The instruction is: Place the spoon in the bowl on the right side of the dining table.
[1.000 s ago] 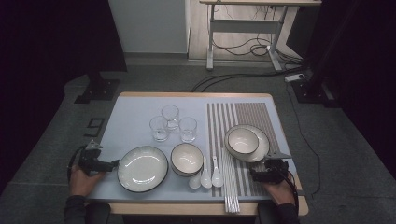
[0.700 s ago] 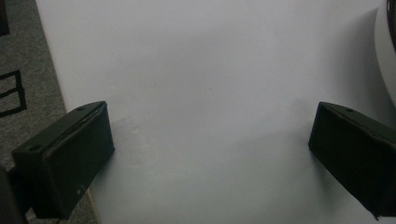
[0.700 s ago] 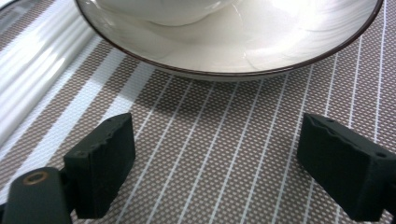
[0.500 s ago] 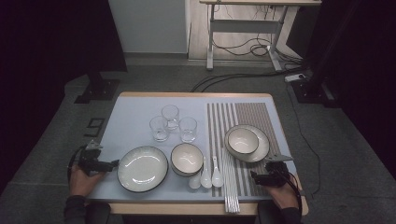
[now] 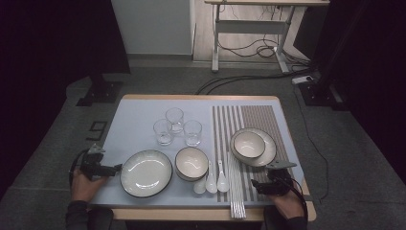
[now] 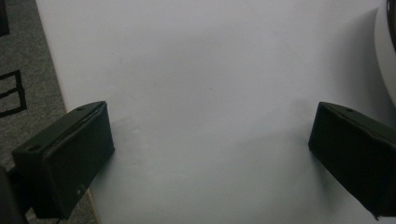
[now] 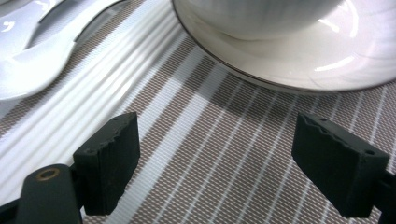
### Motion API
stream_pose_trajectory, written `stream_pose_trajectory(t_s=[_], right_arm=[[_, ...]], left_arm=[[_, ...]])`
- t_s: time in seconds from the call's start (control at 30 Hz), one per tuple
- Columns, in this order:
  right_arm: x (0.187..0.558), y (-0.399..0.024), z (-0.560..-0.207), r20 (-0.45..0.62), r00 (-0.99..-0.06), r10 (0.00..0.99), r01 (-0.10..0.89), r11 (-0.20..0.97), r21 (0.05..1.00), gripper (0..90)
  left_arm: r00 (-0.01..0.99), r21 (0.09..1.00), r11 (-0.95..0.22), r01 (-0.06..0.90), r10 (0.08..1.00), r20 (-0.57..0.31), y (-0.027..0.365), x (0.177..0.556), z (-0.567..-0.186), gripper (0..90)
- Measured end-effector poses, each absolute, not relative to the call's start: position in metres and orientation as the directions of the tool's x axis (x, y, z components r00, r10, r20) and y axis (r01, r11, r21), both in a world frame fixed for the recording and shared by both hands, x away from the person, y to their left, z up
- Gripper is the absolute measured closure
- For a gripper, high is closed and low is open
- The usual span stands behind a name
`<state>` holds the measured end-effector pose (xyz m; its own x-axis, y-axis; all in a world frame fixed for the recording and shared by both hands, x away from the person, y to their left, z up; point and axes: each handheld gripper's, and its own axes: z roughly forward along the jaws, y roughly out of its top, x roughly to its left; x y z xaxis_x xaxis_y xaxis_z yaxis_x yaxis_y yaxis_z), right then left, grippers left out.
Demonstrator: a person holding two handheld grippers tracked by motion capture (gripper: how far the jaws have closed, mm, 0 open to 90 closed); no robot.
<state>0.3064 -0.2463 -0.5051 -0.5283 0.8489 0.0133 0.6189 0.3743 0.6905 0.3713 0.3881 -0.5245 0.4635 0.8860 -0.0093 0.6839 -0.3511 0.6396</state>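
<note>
Striped mat (image 5: 268,120), right gripper (image 7: 217,168) open near plate (image 5: 268,152); left gripper (image 6: 210,154) open

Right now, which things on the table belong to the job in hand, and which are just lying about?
In hand:
- right gripper, jaws open with nothing between them
- plate on the striped mat, closest to the right gripper
- bowl standing on that plate

Lying about:
- left gripper, open beside the big plate
- second bowl
- three glasses
- three spoons
</note>
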Motion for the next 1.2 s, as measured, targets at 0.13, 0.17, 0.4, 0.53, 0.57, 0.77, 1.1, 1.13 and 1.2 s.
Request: stream_pose_trajectory(t_s=[0.13,0.17,0.4,0.53,0.57,0.77,1.1,1.13,1.2], right_arm=[[0.306,-0.24,-0.502,0.012,-0.55,0.835,0.607,0.39,0.693,16.1],[0.306,-0.238,-0.501,0.015,-0.556,0.831,0.605,0.393,0.693,16.4],[0.308,-0.227,-0.498,0.018,-0.6,0.8,0.584,0.423,0.693,21.8],[0.309,-0.219,-0.496,0.015,-0.631,0.776,0.569,0.449,0.689,26.2],[0.31,-0.217,-0.496,0.013,-0.634,0.773,0.567,0.453,0.688,26.7],[0.313,-0.207,-0.494,0.003,-0.66,0.751,0.55,0.481,0.683,29.4],[0.32,-0.192,-0.492,0.017,-0.699,0.715,0.536,0.509,0.673,34.5],[0.321,-0.19,-0.492,0.017,-0.703,0.711,0.535,0.512,0.672,34.5],[0.323,-0.187,-0.492,0.022,-0.706,0.708,0.537,0.514,0.668,34.5]], left_arm=[[0.464,0.639,-0.351,0.684,0.886,-0.009,0.388,0.371,-0.524,0.0],[0.464,0.639,-0.351,0.684,0.886,-0.009,0.388,0.371,-0.524,0.0],[0.464,0.639,-0.351,0.684,0.886,-0.009,0.388,0.371,-0.524,0.0],[0.464,0.639,-0.351,0.684,0.886,-0.01,0.388,0.371,-0.524,0.0],[0.464,0.64,-0.351,0.684,0.886,-0.009,0.388,0.371,-0.524,0.0],[0.464,0.64,-0.351,0.684,0.886,-0.01,0.388,0.371,-0.524,0.0],[0.464,0.64,-0.351,0.684,0.886,-0.01,0.388,0.371,-0.524,0.0],[0.464,0.64,-0.351,0.684,0.886,-0.01,0.388,0.371,-0.524,0.0],[0.464,0.64,-0.351,0.684,0.886,-0.01,0.388,0.371,-0.524,0.0]])
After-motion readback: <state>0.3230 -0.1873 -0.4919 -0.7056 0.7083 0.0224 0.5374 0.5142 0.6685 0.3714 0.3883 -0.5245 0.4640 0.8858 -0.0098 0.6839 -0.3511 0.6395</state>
